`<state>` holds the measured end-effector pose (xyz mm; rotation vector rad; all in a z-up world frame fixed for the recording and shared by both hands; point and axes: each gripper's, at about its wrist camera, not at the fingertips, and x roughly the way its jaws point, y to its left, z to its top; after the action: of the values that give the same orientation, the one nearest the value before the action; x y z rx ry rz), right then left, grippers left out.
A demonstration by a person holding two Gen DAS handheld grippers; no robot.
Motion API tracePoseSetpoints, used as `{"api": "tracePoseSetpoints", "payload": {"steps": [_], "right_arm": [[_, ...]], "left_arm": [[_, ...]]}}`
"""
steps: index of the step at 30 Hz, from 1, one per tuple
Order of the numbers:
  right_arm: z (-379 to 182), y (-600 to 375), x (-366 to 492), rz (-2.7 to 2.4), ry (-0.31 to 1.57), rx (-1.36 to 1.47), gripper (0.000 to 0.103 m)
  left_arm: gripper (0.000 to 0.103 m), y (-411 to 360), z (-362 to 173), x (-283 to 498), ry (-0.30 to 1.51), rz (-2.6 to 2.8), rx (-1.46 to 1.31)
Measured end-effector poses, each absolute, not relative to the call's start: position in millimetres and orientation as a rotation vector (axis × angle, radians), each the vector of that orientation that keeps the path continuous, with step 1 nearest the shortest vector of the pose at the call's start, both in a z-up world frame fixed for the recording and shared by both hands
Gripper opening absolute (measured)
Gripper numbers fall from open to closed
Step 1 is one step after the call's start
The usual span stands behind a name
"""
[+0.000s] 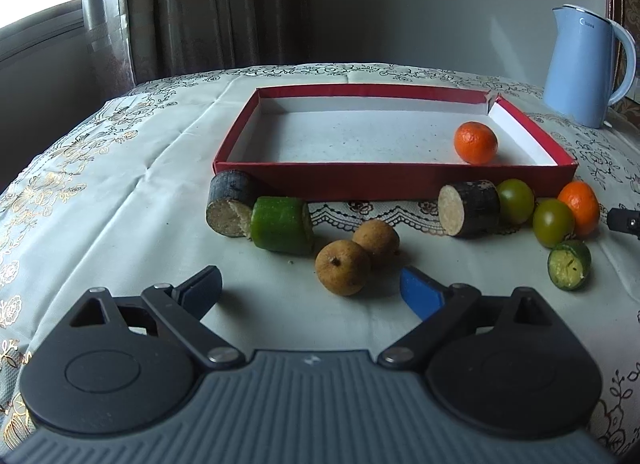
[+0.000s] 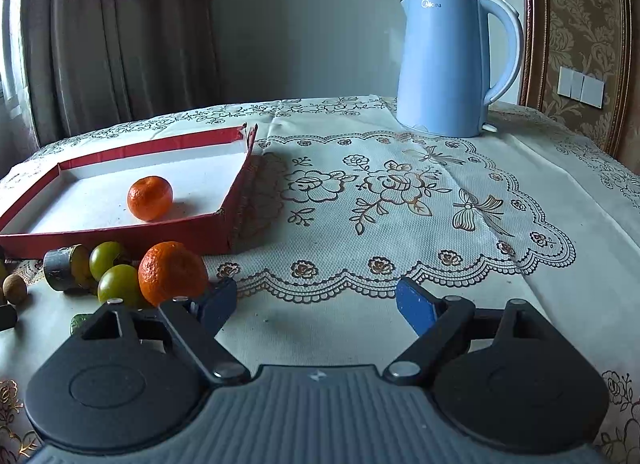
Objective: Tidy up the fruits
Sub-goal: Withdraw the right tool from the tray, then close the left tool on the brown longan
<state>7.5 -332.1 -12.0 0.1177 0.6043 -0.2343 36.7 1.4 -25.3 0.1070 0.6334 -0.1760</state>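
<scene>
Blue-padded left gripper nearest of all, spread wide and holding nothing, low over the pale embroidered tablecloth. Just past its fingertips, two brown round fruits touching each other. To the right, a small green cut piece with its pale face turned forward. Farther on, along the near wall of the red box: a dark cut cylinder at the box's near left corner, touching a green cut cylinder; another dark cylinder toward the near right corner, touching two green round fruits, with an orange tangerine just beyond them. Inside the box, a second tangerine resting close to the near right corner. Right gripper likewise spread wide and empty, hovering over the lace pattern to the right of the box, its left finger just beside the outer tangerine; whether touching, cannot tell. Far back near the table's right rear corner, a light blue kettle standing upright; behind it, curtains and a grey wall.
</scene>
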Motion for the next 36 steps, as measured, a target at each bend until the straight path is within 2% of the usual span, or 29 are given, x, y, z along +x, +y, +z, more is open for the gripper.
{"api": "tracePoseSetpoints", "payload": {"steps": [3, 7, 22, 26, 36], "right_arm": [[-13.8, -334.7, 8.8, -0.233, 0.620, 0.135, 0.087], [-15.4, -337.0, 9.8, -0.225, 0.636, 0.154, 0.087], [-16.6, -343.4, 10.6, -0.201, 0.640, 0.205, 0.090], [-16.7, -345.0, 10.7, -0.198, 0.636, 0.214, 0.090], [-16.4, -344.9, 10.9, -0.200, 0.636, 0.216, 0.090]], "left_arm": [[0.100, -0.3, -25.9, 38.4, 0.641, -0.171, 0.111], [0.098, 1.1, -26.4, 40.7, 0.646, -0.175, 0.084], [0.045, -5.6, -23.2, 27.3, 0.594, -0.214, 0.103], [0.025, -5.6, -21.6, 26.2, 0.601, -0.232, 0.090], [0.024, -5.7, -19.8, 19.6, 0.605, -0.217, 0.089]]}}
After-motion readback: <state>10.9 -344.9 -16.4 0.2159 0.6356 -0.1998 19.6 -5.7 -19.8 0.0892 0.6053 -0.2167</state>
